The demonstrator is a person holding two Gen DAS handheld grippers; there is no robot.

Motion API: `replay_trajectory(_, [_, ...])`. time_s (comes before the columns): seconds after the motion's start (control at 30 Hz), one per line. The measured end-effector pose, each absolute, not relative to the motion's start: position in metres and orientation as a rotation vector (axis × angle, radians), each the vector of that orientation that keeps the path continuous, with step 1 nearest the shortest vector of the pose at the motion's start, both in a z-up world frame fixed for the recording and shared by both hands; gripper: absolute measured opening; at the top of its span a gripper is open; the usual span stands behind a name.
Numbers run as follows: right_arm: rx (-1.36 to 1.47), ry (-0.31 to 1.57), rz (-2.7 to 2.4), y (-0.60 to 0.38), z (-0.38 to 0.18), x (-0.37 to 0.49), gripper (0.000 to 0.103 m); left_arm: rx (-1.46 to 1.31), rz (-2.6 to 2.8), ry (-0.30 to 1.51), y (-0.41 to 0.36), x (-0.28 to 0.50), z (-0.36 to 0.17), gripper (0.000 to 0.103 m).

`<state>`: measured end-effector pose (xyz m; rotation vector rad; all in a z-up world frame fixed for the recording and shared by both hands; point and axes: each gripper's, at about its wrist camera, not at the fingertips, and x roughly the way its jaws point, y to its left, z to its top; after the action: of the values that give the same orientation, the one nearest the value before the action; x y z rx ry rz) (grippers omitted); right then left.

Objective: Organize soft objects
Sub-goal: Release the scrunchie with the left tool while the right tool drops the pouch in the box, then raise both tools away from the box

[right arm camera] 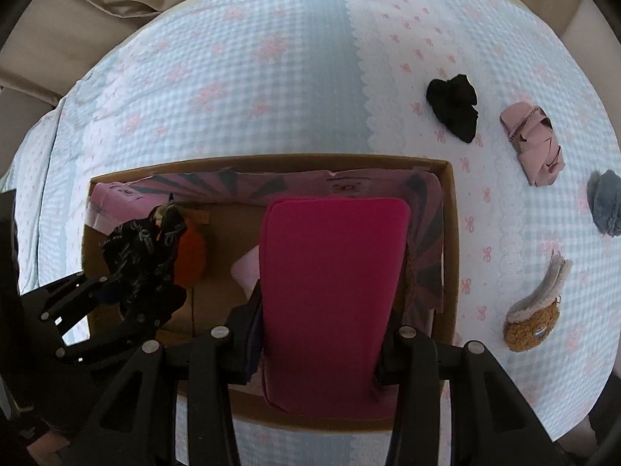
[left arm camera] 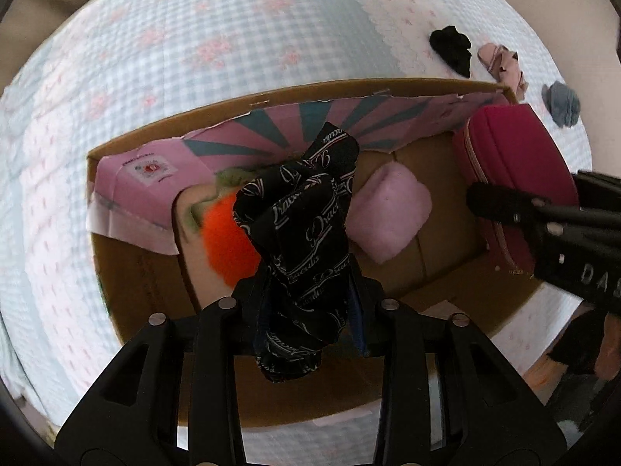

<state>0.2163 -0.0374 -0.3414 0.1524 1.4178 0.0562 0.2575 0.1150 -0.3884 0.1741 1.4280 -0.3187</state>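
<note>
A cardboard box [left arm camera: 116,272] [right arm camera: 450,240] with pink flaps sits on a checked bedspread. My left gripper [left arm camera: 310,310] is shut on a black cloth with white lettering [left arm camera: 302,233] and holds it over the box; the cloth also shows in the right wrist view [right arm camera: 139,256]. My right gripper [right arm camera: 322,365] is shut on a magenta zip pouch [right arm camera: 330,279] [left arm camera: 516,155], held over the box's right side. Inside the box lie an orange plush [left arm camera: 225,240] and a pale pink soft pad [left arm camera: 392,213].
On the bedspread to the right of the box lie a black cloth bundle [right arm camera: 454,106], a folded pink cloth [right arm camera: 535,147], a grey-blue cloth [right arm camera: 605,206] and a brown fuzzy slipper [right arm camera: 535,318]. Beige fabric [right arm camera: 97,0] lies beyond the bedspread's far edge.
</note>
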Motion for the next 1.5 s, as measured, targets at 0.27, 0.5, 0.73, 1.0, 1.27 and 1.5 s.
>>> replay_trajectory(0.27, [0.256, 1.363, 0.09, -0.044, -0.339, 0.218, 0.103, 0.195, -0.289, 1.43, 0.124, 0.248, -0.39, 0.103])
replay_trajectory(0.5, [0.231, 1.331, 0.106, -0.04, -0.329, 0.211, 0.103, 0.178, -0.266, 1.393, 0.129, 0.243, -0.372, 0.103])
replay_trajectory(0.73, [0.143, 1.287, 0.126, -0.031, -0.303, 0.2, 0.103, 0.146, -0.251, 1.343, 0.137, 0.232, -0.343, 0.103])
replay_trajectory(1.0, [0.063, 1.181, 0.134, -0.018, -0.25, 0.172, 0.103, 0.121, -0.221, 1.236, 0.147, 0.204, -0.29, 0.103])
replay_trajectory(1.27, [0.021, 1.006, 0.087, -0.016, -0.18, 0.125, 0.103, 0.071, -0.196, 1.093, 0.152, 0.163, -0.222, 0.103])
replay_trajectory(1.5, [-0.02, 0.894, 0.008, -0.034, -0.135, 0.085, 0.103, 0.068, -0.181, 0.995, 0.14, 0.134, -0.175, 0.103])
